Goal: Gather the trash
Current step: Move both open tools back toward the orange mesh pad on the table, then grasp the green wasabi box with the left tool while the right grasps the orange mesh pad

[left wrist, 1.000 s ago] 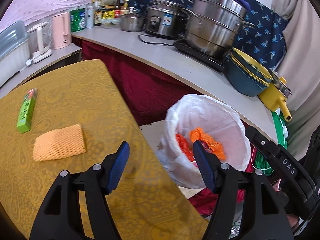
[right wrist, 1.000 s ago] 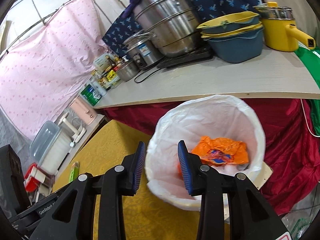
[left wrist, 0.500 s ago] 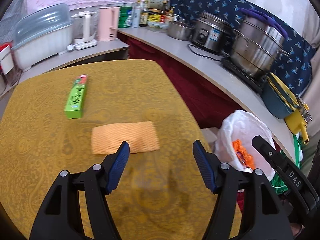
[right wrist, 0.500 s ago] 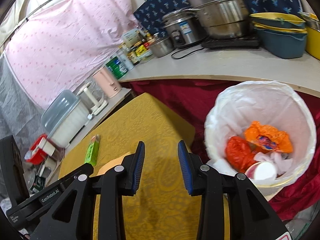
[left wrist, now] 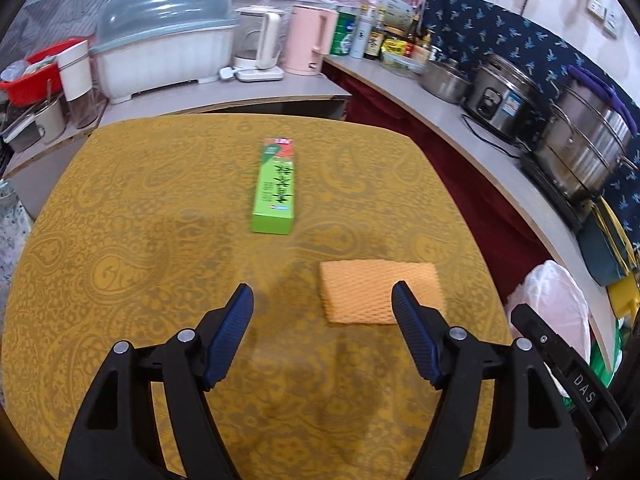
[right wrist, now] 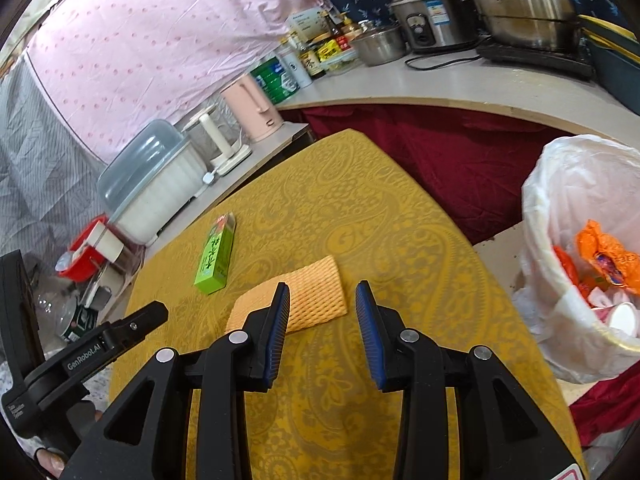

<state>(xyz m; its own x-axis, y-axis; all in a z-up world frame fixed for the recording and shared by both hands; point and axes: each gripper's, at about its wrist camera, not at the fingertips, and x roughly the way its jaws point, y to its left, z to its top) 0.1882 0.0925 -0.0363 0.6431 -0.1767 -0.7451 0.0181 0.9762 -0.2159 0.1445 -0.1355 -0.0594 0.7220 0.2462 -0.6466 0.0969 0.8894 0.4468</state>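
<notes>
Inside lined bin [right wrist: 560,200], orange wrappers [right wrist: 608,256], perhaps cups.

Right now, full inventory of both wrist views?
box: 1, green, lying flat mid-table
foam net: 1, orange, flat on table, nearer the bin side than the box
table: 1, yellow patterned cloth
bin: 1, white liner, beside the table, holds orange wrappers and a white cup
kettle: 1, pink, back counter
dish box: 1, white with clear blue lid, back counter
rice cooker: 1, steel, side counter
steamer pot: 1, steel, side counter on a black hob
bottles and jars: several, mixed, counter corner
left gripper: open, above table, empty
right gripper: open, above the foam net's near edge, empty
</notes>
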